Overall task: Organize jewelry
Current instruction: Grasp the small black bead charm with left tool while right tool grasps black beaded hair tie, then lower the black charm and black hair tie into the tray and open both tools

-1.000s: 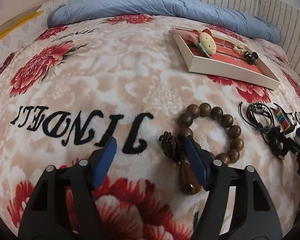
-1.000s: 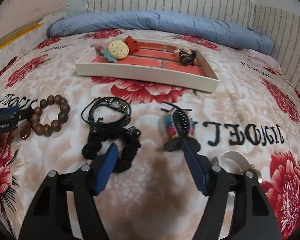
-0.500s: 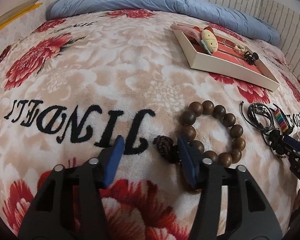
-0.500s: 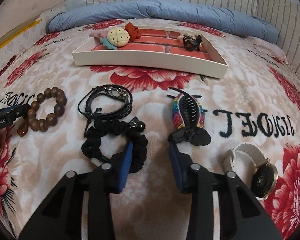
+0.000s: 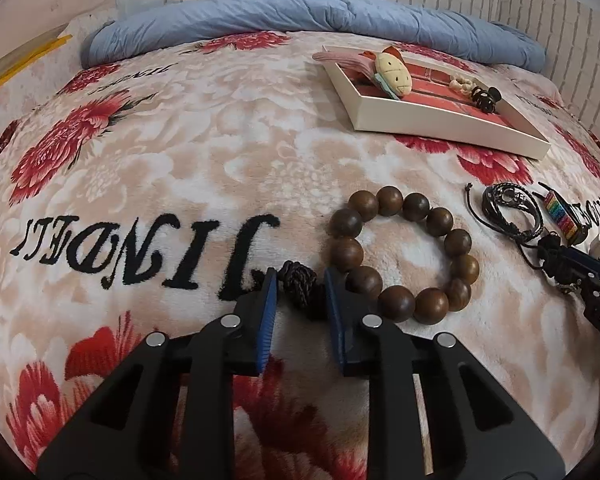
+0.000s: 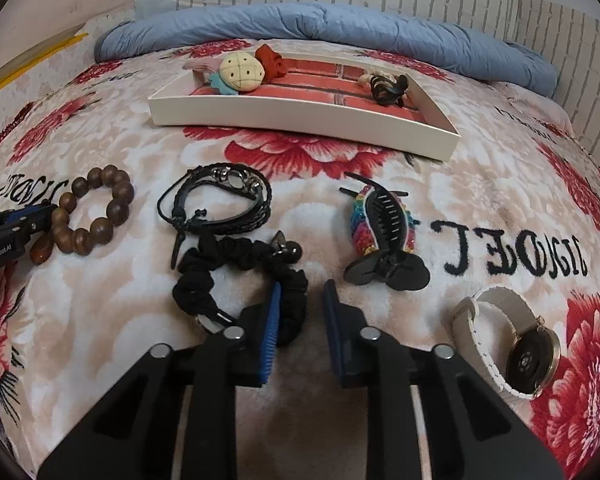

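Bed (image 6: 480, 184): floral plush blanket, soft and uneven; carries everything. Landmark for all places below: the white tray (image 6: 300, 118).

White tray: shallow, brick-patterned floor, already holding a few hair pieces. Judged the destination for the loose items.

Black scrunchie (image 6: 228, 264): nearer the camera than the tray, middle of the row. The right gripper (image 6: 300, 312) has its jaws narrowed with the scrunchie's near loop between the pads; whether the pads have bitten cannot be told. Risk: a pinch on one soft fold may slip out on lifting, or the cord bracelet (image 6: 220, 200), lying against the scrunchie on its tray side, may be dragged along.

Wooden bead bracelet (image 5: 404, 252): before the tray and left of the scrunchie. The left gripper (image 5: 300, 300) has its jaws narrowed around the dark knot (image 5: 298, 284) beside the beads; contact is not certain. Risk: held by the knot alone, the heavy beads would hang and swing and could pull free before reaching the tray, or the pads could catch blanket pile.

Rainbow claw clip (image 6: 380, 232) and watch (image 6: 512, 340): before the tray, right of the scrunchie, untouched.
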{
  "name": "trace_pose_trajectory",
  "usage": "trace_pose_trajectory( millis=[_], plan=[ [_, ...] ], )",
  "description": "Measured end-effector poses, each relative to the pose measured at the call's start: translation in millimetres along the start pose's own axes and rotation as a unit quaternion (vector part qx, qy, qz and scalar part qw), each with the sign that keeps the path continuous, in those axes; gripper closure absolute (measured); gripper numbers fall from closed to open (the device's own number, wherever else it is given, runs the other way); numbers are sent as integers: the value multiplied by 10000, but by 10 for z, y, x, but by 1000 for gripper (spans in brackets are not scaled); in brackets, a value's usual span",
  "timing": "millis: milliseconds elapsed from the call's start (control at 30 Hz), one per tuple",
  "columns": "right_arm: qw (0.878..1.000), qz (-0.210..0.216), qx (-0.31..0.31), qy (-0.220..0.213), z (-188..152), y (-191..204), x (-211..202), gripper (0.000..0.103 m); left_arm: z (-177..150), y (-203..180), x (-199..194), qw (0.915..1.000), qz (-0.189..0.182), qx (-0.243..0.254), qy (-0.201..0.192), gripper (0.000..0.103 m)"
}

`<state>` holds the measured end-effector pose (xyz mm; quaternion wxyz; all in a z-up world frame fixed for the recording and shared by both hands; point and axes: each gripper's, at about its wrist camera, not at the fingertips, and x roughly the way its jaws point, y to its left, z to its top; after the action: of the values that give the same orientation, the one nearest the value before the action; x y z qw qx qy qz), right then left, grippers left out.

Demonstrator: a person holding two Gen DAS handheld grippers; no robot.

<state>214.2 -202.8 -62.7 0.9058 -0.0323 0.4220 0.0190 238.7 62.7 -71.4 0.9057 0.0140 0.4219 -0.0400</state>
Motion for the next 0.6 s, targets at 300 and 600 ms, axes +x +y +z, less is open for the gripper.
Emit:
trace_pose_trajectory(
  millis=[300,600],
  plan=[
    [9967,407,378,-596,-2,-207,-320,95,-7,126,-231,9987,-10,-319,-394,87],
    [9922,737,365,-940,415,-424,-531,95,335,-24,-546,9970,-139,-79,-761,88]
  ],
)
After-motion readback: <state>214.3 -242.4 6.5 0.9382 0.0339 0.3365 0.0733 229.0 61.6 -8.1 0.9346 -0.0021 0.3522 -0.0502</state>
